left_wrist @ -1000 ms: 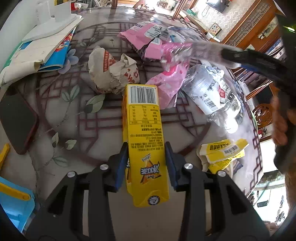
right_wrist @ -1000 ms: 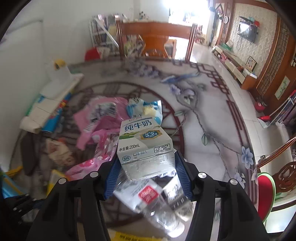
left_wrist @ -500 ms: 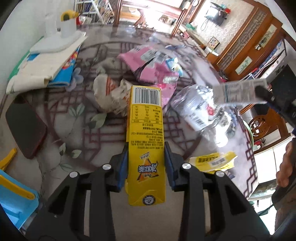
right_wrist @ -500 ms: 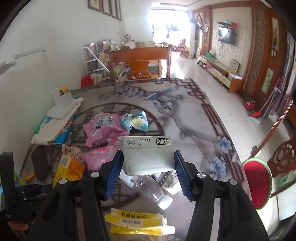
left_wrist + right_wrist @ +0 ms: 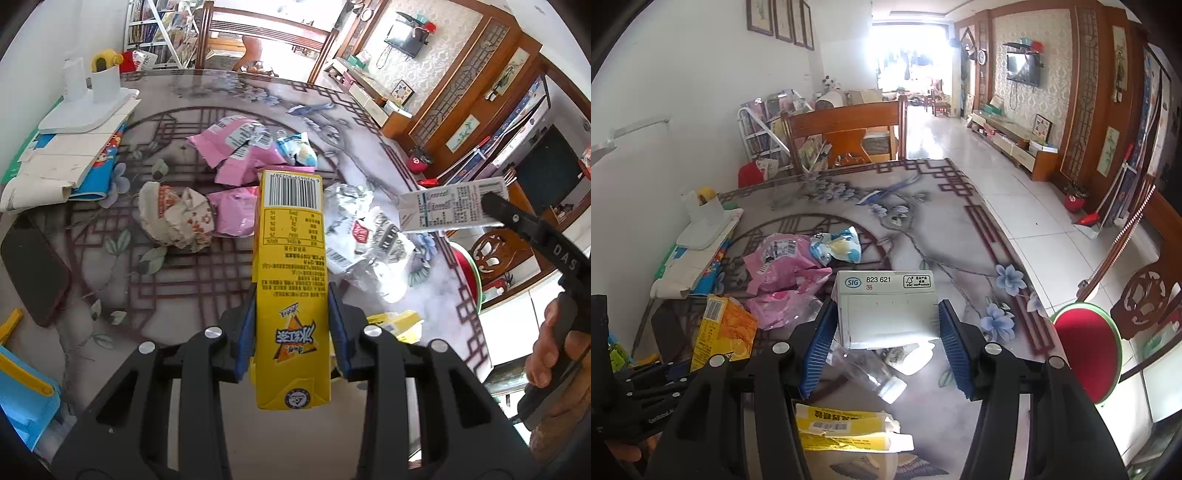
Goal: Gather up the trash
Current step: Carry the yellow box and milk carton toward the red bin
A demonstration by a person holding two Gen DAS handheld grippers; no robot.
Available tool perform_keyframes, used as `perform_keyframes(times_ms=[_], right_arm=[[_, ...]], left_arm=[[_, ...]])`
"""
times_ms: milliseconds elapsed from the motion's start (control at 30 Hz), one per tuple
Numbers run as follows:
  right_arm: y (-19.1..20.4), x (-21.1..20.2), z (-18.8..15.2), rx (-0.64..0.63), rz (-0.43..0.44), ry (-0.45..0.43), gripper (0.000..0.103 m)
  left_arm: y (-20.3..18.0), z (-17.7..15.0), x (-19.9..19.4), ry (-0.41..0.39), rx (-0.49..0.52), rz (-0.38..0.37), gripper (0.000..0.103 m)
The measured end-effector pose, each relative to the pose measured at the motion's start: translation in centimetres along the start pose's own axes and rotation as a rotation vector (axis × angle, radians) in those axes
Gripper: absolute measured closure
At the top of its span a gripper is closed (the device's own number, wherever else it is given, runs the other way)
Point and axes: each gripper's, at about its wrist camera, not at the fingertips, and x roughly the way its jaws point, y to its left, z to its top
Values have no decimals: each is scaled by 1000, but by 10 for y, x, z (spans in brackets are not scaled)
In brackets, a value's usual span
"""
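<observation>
My left gripper [image 5: 291, 325] is shut on a yellow drink carton [image 5: 290, 258], held lengthwise above the table with its barcode end pointing away. My right gripper [image 5: 886, 332] is shut on a white milk carton [image 5: 886, 310], its blue pads pressing both sides. In the left wrist view that milk carton [image 5: 450, 210] hangs in the air at the right, over the table's edge. On the table lie pink wrappers [image 5: 236, 155], a crumpled paper wrapper [image 5: 173, 218], a crushed plastic bottle [image 5: 369, 236] and a flattened yellow box [image 5: 842, 428].
A dark phone [image 5: 33, 269] lies at the table's left edge, near stacked papers and books [image 5: 62, 166] and a white stand [image 5: 88, 107]. A blue and yellow object [image 5: 22, 398] sits at the lower left. A wooden chair [image 5: 846, 129] stands at the far side, a red stool [image 5: 1086, 354] to the right.
Both grippers have lifted with their cartons, so more of the room shows. The right gripper swung out to the right, and the milk carton tipped until its base faces the right camera.
</observation>
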Motion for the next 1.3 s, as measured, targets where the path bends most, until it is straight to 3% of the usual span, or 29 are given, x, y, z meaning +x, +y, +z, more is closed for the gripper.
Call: perform_keyframes(times_ms=[533, 1300], right_arm=[[-47, -12, -8, 69, -56, 6, 49], [-105, -19, -16, 123, -102, 21, 49]], left_arm=[[-45, 4, 9, 9, 37, -63, 69], [-99, 7, 35, 44, 85, -91, 69]])
